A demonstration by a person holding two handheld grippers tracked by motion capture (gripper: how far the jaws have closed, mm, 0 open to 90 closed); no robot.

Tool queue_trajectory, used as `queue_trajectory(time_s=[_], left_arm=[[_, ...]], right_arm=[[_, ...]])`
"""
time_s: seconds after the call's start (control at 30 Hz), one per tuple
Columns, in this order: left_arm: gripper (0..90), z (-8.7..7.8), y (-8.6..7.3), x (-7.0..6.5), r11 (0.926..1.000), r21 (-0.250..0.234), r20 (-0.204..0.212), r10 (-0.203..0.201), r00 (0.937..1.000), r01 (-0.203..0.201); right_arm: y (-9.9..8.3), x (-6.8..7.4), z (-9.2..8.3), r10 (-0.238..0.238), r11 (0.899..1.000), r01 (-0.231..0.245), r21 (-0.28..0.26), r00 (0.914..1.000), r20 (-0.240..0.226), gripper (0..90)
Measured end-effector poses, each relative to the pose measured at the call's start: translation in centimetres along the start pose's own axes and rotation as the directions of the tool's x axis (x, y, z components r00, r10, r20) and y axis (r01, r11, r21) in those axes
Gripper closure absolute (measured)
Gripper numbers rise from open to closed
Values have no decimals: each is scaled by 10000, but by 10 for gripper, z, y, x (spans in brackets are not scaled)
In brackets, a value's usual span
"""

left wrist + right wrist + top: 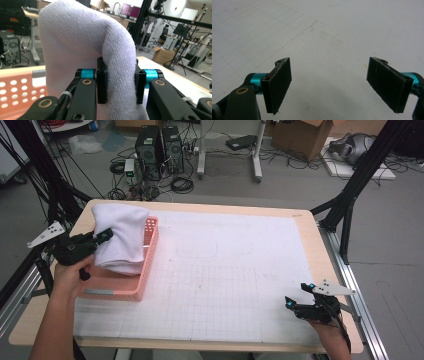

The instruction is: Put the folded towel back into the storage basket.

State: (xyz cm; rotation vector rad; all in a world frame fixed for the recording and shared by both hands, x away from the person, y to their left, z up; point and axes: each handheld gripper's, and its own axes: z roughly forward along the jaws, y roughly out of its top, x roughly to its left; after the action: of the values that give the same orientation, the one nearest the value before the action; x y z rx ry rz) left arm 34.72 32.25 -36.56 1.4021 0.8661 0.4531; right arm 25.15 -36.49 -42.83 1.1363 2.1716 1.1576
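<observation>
- The left gripper (102, 237) is clamping a fold of the white towel (120, 237) between its two flat black pads; in the left gripper view the left gripper (121, 85) is squeezing the looped terry pile into a narrow ridge, with the towel (82, 42) arching above the pads in a rounded hump.
- The person's left hand (72, 270) is wrapping the black gripper body, which is carrying a grey three-cornered plate on top (cyan metal collars are showing behind each pad).
- The towel is hanging over the pink basket (145, 270), its lower folds resting inside, near the table's far left corner.
- The basket is a rectangular plastic one, with rows of round holes punched through its walls; it is sitting by the left edge of the table (310, 245).
- The right gripper (300, 295) is resting near the table's near right corner with its jaws spread wide and nothing between them; in the right gripper view the right gripper (329, 85) is showing two slab-shaped pads with a fine fibrous face.
- Below them the white mat (332, 32) is lying flat, printed with a faint grid and marked by small dark scuffs.
- The table is showing a pale wooden rim with rounded corners around the mat.
</observation>
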Motion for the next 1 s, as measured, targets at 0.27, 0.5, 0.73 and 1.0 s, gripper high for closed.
queue_trajectory(time_s=[0.27, 0.5, 0.73, 1.0], left_arm=[[678, 1, -7, 10, 9902, 832, -204, -1108, 9936, 1122], [653, 3, -10, 14, 9742, 1711, -689, -1369, 9882, 1469], [517, 3, -9, 15, 9574, 2300, -1779, -1350, 9748, 1746], [380, -7, 9, 5, 9656, 2231, -3115, -593, 9484, 1336]], right_arm=[[0, 1, 0, -32, 10000, 32, 26, 10000, -11, 190], [0, 1, 2, -76, 10000, 76, 54, 10000, -2, 190], [0, 1, 3, -104, 9999, 104, 121, 9999, 8, 191], [0, 2, 3, -74, 9999, 75, 139, 10000, -14, 190]])
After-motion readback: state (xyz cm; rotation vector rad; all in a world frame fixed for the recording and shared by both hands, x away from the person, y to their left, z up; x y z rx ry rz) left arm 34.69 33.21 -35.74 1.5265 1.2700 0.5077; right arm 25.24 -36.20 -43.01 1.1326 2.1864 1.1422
